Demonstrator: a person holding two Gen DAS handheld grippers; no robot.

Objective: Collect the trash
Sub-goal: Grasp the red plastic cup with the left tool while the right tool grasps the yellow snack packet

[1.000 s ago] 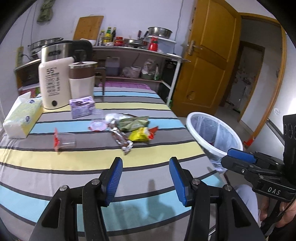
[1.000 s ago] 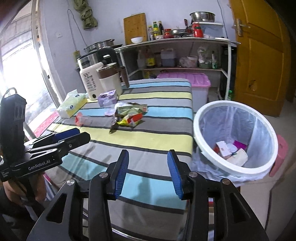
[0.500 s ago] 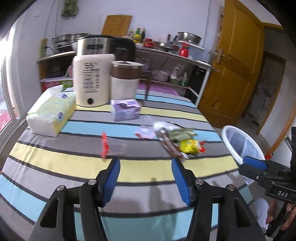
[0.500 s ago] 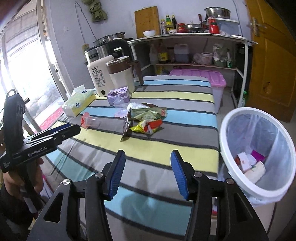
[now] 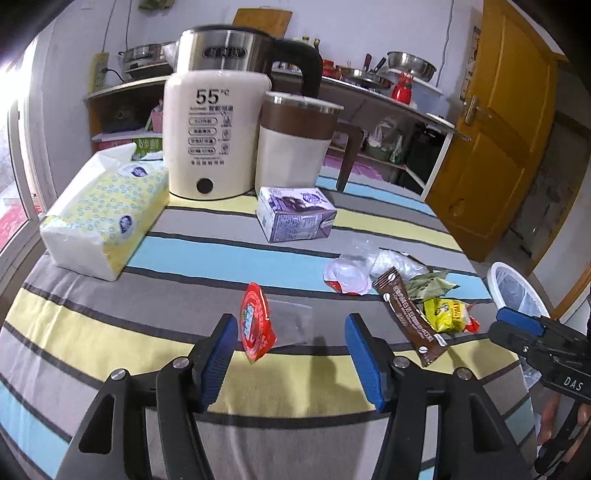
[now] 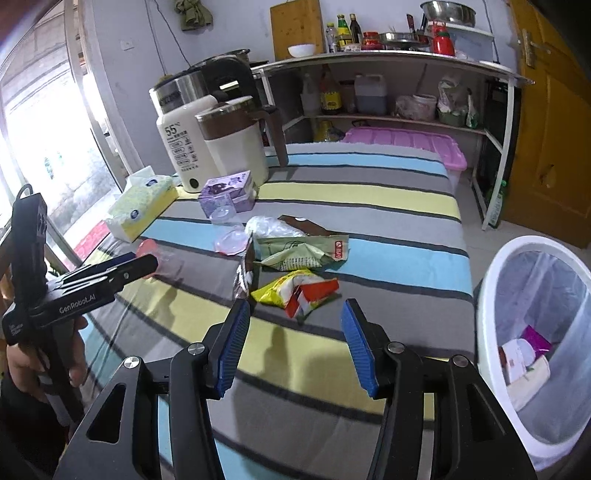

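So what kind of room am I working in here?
Most likely a home kitchen or dining corner: an electric kettle on the striped table, a shelf with pans and sauce bottles, a cutting board against the wall.

Kettle: tall cream electric kettle with steel top and black handle (image 5: 212, 136), printed "55", at the far end of the striped bench (image 5: 221, 258).
Jug: cream jug with brown band and steel lid (image 5: 295, 144), just beside the kettle.
Tissues: soft pack of tissues in yellow dotted wrap (image 5: 103, 210), near the kettle.
Shelf: metal shelf (image 6: 388, 59) behind, carrying bottles, a steel bowl (image 6: 447, 13) and a wooden cutting board (image 6: 295, 27).
Bin: pink-lidded plastic storage box (image 6: 406, 142) under the shelf.
Door: yellow-brown wooden door (image 5: 498, 129), well apart.
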